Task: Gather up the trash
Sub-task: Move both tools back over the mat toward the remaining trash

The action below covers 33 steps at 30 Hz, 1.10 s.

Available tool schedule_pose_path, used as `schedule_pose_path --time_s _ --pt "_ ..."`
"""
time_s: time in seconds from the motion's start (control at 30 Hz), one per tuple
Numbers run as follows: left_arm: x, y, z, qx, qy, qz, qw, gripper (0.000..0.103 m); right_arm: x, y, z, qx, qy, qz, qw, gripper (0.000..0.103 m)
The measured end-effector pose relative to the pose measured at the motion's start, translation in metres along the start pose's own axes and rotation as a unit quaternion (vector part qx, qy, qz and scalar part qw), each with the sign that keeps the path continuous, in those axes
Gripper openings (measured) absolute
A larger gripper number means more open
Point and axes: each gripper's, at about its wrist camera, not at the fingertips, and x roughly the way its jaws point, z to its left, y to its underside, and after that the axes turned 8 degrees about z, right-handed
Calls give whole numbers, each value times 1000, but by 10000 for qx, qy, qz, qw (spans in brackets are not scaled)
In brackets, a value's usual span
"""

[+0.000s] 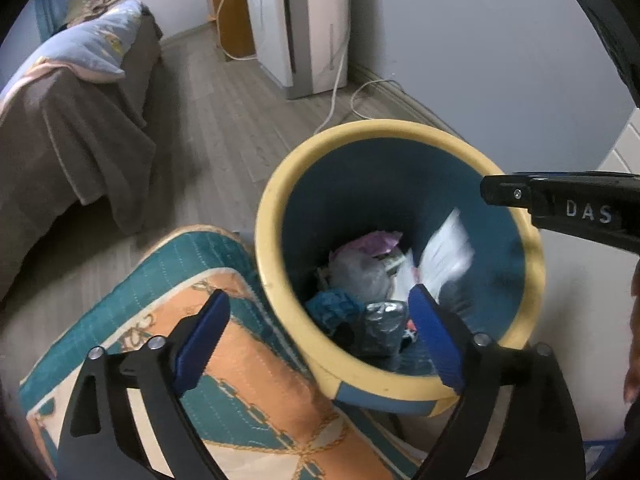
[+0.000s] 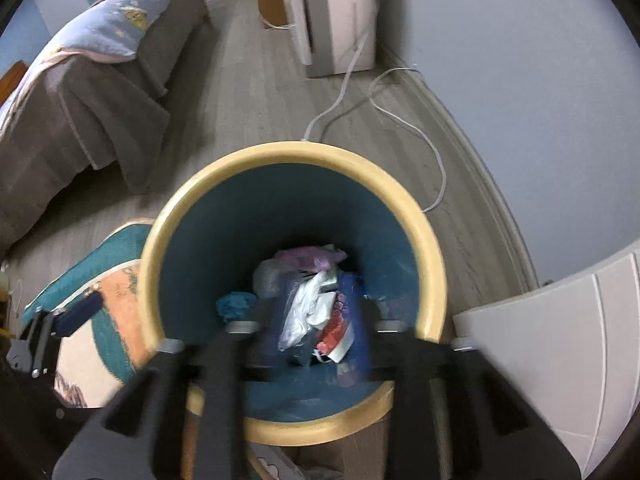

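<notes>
A round bin with a yellow rim [image 1: 280,184] and teal inside stands on the floor; it also shows in the right wrist view [image 2: 288,152]. Trash lies at its bottom: grey and pink bags [image 1: 360,264], a dark foil pack [image 1: 382,324]. A blurred white paper [image 1: 444,248] is in the air inside the bin. My left gripper [image 1: 316,328] is open and empty, its fingers astride the bin's near-left rim. My right gripper [image 2: 312,336] is over the bin's mouth, its blue fingers blurred, with white and red wrappers [image 2: 320,320] between them; whether they are gripped is unclear.
A teal and orange rug [image 1: 224,360] lies left of the bin. A bed with a brown cover [image 1: 72,140] is at the left. A white appliance [image 1: 308,20] and its cord [image 2: 400,120] are by the far wall. A white cabinet [image 2: 540,340] stands at the right.
</notes>
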Motion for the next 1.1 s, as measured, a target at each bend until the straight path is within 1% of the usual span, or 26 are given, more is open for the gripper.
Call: schedule_pose_path --time_s 0.07,0.1,0.13,0.17,0.2,0.3,0.4,0.47,0.63,0.73,0.87,1.1 --pt "-1 2 2 -16 -98 -33 9999 95 -3 0 -2 32 102 -45 9999 62" --pt "-2 2 2 -32 -147 -39 9999 95 -4 0 -3 50 146 -65 9999 73" --pt "-3 4 4 -46 -193 -44 9998 95 -7 1 -3 71 198 -127 9997 80" --pt "-5 5 5 -55 -215 -58 9997 95 -10 1 -3 68 236 -194 9995 91" --pt "-8 8 7 -74 -228 -111 9997 95 -14 1 -3 51 287 -259 9992 97" --pt "-20 15 13 -139 -212 -297 9992 96 -24 1 -2 21 356 -359 9987 97" --pt "-38 25 21 -223 -269 -479 9982 96 -35 1 1 -39 270 -450 9986 97" --pt "-55 34 31 -348 -334 -674 9966 96 -44 3 6 -124 220 -533 9983 97" --pt "-102 72 63 -648 -515 -1013 9914 97 -69 8 27 -416 191 -865 9952 97" --pt "-122 92 81 -780 -559 -1037 9900 97 -83 14 42 -602 218 -1059 9923 97" --pt "-149 119 108 -1107 -685 -1023 9862 97 -99 28 61 -776 183 -1202 9895 97" --pt "-187 161 134 -1425 -980 -936 9805 98 -119 58 102 -1257 219 -1373 9823 97"
